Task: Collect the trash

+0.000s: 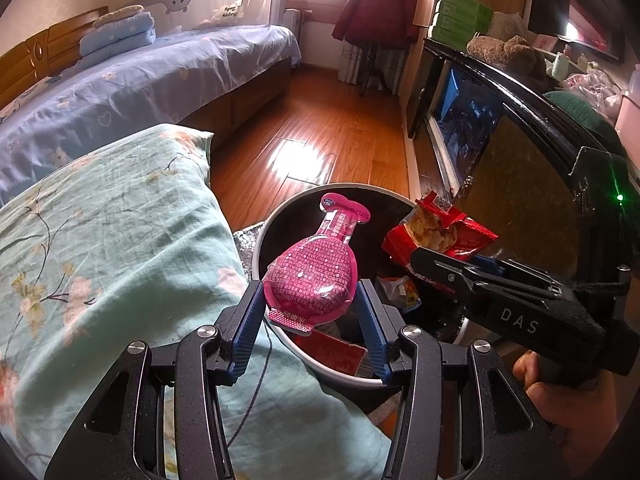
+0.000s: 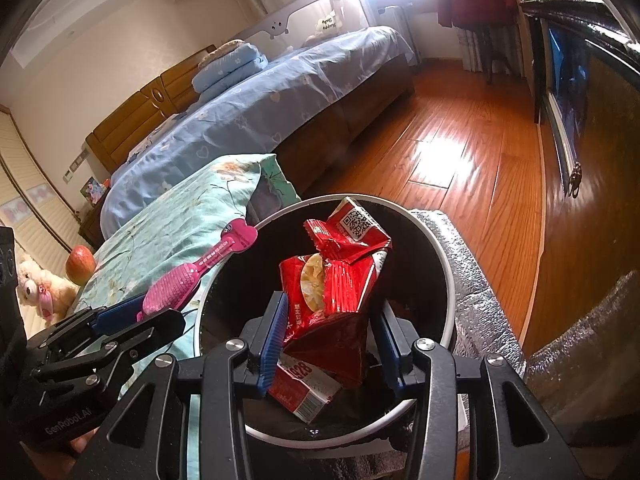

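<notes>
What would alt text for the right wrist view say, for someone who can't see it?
The right claw grips a crumpled red snack bag over a round white-rimmed trash bin. At left, the left claw holds a pink bottle-shaped sachet beside a floral cushion.

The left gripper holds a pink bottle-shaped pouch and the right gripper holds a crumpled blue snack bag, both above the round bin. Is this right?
Not quite: the crumpled snack bag in the right gripper is red, not blue, as the right wrist view shows. The left gripper does hold the pink bottle-shaped pouch above the round bin.
</notes>
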Demonstrator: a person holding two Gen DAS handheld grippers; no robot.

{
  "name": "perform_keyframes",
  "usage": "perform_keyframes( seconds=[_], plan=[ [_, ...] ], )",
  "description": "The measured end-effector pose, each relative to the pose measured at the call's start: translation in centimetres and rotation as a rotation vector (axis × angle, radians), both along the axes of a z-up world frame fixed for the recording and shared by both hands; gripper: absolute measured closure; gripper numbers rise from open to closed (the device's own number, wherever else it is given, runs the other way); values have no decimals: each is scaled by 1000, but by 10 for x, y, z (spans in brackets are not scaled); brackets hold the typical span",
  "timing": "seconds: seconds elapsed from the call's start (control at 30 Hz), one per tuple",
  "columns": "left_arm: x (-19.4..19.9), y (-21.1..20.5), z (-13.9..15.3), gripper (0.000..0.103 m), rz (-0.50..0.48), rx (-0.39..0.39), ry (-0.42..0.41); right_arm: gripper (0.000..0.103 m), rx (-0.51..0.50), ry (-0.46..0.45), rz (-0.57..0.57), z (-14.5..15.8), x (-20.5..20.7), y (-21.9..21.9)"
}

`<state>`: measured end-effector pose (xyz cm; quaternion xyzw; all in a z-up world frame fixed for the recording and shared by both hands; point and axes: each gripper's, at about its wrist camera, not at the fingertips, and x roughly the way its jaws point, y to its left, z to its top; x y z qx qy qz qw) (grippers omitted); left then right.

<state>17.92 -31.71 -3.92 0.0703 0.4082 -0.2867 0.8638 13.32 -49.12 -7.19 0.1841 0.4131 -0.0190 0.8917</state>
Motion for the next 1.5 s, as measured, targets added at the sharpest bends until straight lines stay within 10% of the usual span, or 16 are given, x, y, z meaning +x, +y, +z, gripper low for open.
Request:
perform_keyframes(
  seconds=[1.0, 1.5],
  plan=[
    [-54, 121, 24, 28, 205, -149, -39, 17, 20, -91, 23, 35, -37, 55],
    [-114, 205, 35, 28, 383, -165, -181, 14, -75, -202, 86, 61, -71, 128]
  ],
)
